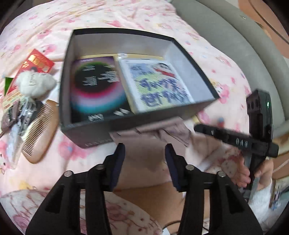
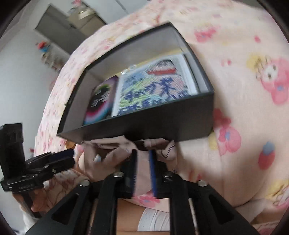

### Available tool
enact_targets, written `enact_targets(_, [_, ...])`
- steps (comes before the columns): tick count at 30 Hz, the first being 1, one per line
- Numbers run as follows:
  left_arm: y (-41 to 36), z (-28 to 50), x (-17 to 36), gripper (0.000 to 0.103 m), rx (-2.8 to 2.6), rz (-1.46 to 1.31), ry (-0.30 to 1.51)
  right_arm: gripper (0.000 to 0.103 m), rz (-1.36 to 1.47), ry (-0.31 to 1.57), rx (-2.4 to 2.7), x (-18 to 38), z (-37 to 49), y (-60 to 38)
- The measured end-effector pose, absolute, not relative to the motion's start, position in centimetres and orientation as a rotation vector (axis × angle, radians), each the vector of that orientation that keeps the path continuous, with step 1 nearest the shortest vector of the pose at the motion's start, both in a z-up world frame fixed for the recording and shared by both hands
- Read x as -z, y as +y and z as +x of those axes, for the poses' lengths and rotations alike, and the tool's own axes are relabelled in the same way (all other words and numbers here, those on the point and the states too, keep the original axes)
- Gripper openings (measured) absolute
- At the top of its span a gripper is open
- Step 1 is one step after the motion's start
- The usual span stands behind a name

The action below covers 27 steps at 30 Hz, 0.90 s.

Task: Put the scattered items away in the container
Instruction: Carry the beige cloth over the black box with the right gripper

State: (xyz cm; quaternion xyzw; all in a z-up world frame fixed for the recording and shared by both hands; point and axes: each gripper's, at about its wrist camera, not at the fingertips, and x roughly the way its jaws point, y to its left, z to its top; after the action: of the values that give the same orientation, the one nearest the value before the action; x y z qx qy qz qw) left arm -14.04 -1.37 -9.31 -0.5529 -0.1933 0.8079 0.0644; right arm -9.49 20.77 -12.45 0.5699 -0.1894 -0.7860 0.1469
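The left claw (image 1: 144, 159) stands partly open with nothing between its pads, hanging over a pinkish-brown cloth (image 1: 151, 132) that lies against the near wall of the box (image 1: 101, 133). The right claw (image 2: 142, 162) is open only a narrow way; the same cloth sits just past its tips, but blur hides whether the pads touch it, so I judge it unheld. In the left view the right claw shows at 3 o'clock, a hand (image 1: 252, 173) round its grip. The box rests on a pink flowered sheet (image 1: 108, 14) and already holds two flat things side by side: a dark booklet (image 1: 97, 86) with coloured rings toward 9 o'clock and a pale printed card (image 1: 157, 83) toward 3 o'clock. So the tidying looks partly done. Still outside, at 9 o'clock of the box, lie a wooden comb (image 1: 38, 130), a white fluffy toy (image 1: 36, 85), a red packet (image 1: 34, 66) and some small clear-wrapped bits (image 1: 16, 126) too blurred to name. The cloth at 6 o'clock seems the likely next piece, with the pile at 9 o'clock left afterwards.
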Motion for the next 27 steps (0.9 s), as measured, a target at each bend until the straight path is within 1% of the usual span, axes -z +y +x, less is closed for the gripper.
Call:
enact_targets(1, [-1.6, -14.5, 9.6, 0.048, -2.444, -1.694, -0.589, 0.025, 1.678, -0.547, 2.244, 13.0, -9.6, 20.7])
enact_targets(3, [-1.8, -15.4, 10.8, 0.049, -2.432, -1.734, -0.585, 0.028, 1.717, -0.568, 2.209, 13.8, -9.8, 20.4])
enact_targets(4, [-1.7, -16.1, 11.6, 0.052, -2.415, -1.745, -0.576, 0.033, 1.727, -0.585, 2.196, 14.1, -9.8, 20.6])
enact_targets(5, [-1.4, -16.5, 12.5, 0.053, -2.378, -1.767, -0.569, 0.041, 1.741, -0.604, 2.192, 14.6, -9.6, 20.7])
enact_targets(7, [-1.3, -17.2, 14.6, 0.051, -2.326, -1.896, -0.568, 0.050, 1.793, -0.600, 2.213, 15.2, -9.5, 20.9])
enact_targets(8, [-1.3, -17.4, 15.0, 0.051, -2.327, -1.928, -0.554, 0.052, 1.821, -0.593, 2.218, 15.5, -9.6, 20.9])
enact_targets(9, [-1.2, -17.3, 15.3, 0.051, -2.329, -1.942, -0.538, 0.052, 1.850, -0.587, 2.217, 15.9, -9.8, 20.8])
enact_targets(10, [-1.1, -17.2, 15.3, 0.043, -2.328, -1.937, -0.524, 0.053, 1.881, -0.580, 2.201, 16.5, -10.1, 20.6])
enact_targets(11, [-0.9, -17.1, 15.3, 0.029, -2.321, -1.932, -0.498, 0.053, 1.893, -0.581, 2.177, 17.1, -10.5, 20.3])
enact_targets(12, [-0.8, -16.9, 15.4, 0.023, -2.318, -1.939, -0.471, 0.052, 1.901, -0.592, 2.135, 17.7, -10.9, 20.0])
enact_targets(13, [-0.9, -16.6, 15.6, 0.021, -2.338, -1.976, -0.441, 0.040, 1.904, -0.610, 2.069, 18.3, -11.4, 19.5])
enact_targets(14, [-1.2, -16.3, 15.7, 0.021, -2.365, -2.008, -0.418, 0.012, 1.882, -0.617, 2.030, 18.4, -11.5, 19.2])
enact_targets(15, [-1.8, -15.9, 15.7, 0.020, -2.397, -2.031, -0.414, 0.007, 1.865, -0.610, 2.035, 18.1, -11.4, 19.2])
enact_targets(18, [-3.8, -14.8, 15.1, 0.020, -2.392, -1.986, -0.585, 0.007, 1.788, -0.592, 2.156, 16.3, -10.3, 20.2])
enact_targets(19, [-4.2, -14.5, 15.0, 0.020, -2.401, -1.980, -0.615, 0.007, 1.769, -0.597, 2.207, 15.8, -9.9, 20.7])
enact_targets(22, [-4.9, -13.8, 14.7, 0.021, -2.419, -1.946, -0.663, 0.007, 1.774, -0.655, 2.278, 15.6, -9.5, 21.6])
enact_targets(24, [-4.8, -13.6, 14.8, 0.023, -2.382, -1.936, -0.678, 0.009, 1.792, -0.693, 2.246, 15.9, -9.6, 21.5])
enact_targets(25, [-4.7, -13.6, 14.8, 0.024, -2.375, -1.939, -0.677, 0.015, 1.808, -0.698, 2.216, 16.3, -10.0, 21.1])
enact_targets(26, [-4.7, -13.7, 14.9, 0.024, -2.366, -1.944, -0.674, 0.029, 1.827, -0.698, 2.174, 16.8, -10.1, 20.8])
enact_targets(27, [-4.5, -13.7, 15.1, 0.024, -2.348, -1.952, -0.678, 0.036, 1.853, -0.696, 2.114, 17.4, -10.3, 20.2])
